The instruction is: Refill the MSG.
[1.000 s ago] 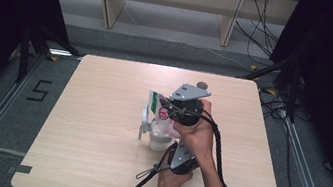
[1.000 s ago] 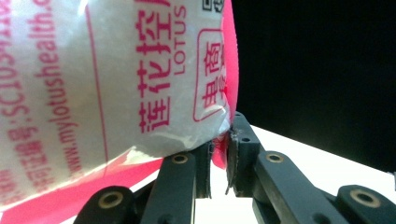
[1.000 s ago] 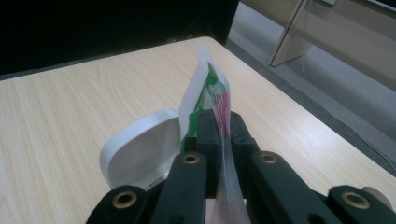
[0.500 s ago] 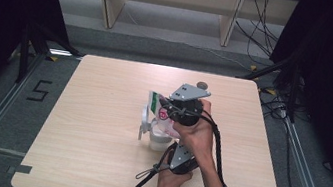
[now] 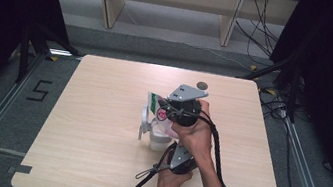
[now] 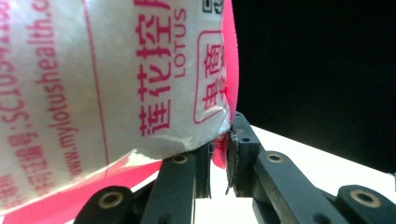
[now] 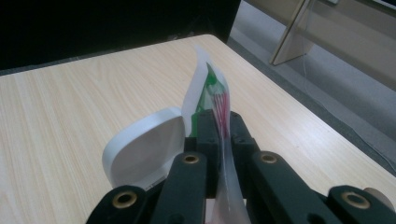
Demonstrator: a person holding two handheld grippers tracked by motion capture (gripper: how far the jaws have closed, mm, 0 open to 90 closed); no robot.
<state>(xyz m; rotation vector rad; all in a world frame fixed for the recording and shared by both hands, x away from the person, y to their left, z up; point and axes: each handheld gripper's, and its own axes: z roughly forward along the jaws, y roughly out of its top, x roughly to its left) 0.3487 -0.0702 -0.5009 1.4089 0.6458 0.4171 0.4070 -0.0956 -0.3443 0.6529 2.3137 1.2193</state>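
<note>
- High view: over the middle of the wooden surface (image 5: 98, 128), the right gripper (image 5: 172, 108) pinches the top of a pink-printed packet (image 5: 162, 123); the left gripper (image 5: 169, 150) grips its near end, above a white lidded container (image 5: 148, 130).
- Left gripper view: jaws clench the packet's (image 6: 116, 74) pink bottom seam, the packet rising straight ahead.
- Right gripper view: jaws clamp the packet's (image 7: 212, 100) top edge, its long axis running away from them; the container's open lid (image 7: 144, 149) stands just left.
</note>
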